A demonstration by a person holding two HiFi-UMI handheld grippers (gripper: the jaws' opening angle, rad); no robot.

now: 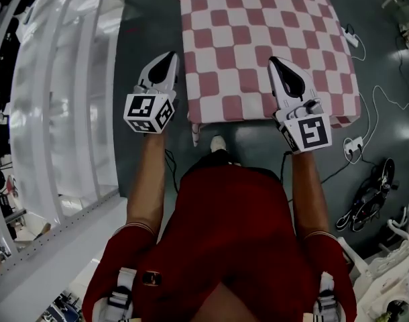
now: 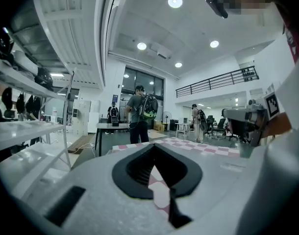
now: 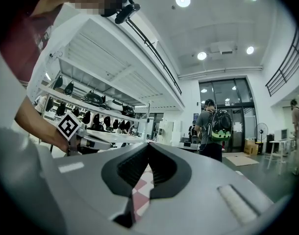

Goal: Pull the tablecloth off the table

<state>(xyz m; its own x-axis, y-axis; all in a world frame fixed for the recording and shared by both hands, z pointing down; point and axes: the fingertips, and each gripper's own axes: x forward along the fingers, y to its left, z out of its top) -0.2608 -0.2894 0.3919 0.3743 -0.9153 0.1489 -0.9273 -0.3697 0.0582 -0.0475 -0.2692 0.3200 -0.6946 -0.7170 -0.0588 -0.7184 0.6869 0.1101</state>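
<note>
Left gripper [image 1: 169, 56], a smooth grey shell with black ribbed pads, has its jaws closed together on nothing. It hangs just beside the table's left edge, over the dark floor [image 1: 144, 19]. The right gripper [image 1: 271, 60] is closed the same way and empty. It sits over the near right part of the tablecloth [image 1: 258, 32], which lies flat below it.

The tablecloth is soft fabric in pink and white squares. It covers the whole rectangular tabletop, and its edges hang a little over the sides. In both gripper views, a strip of the checks shows through the pointed gap behind the meeting tips. A white metal rack [image 1: 50, 113] stands at the left.
</note>
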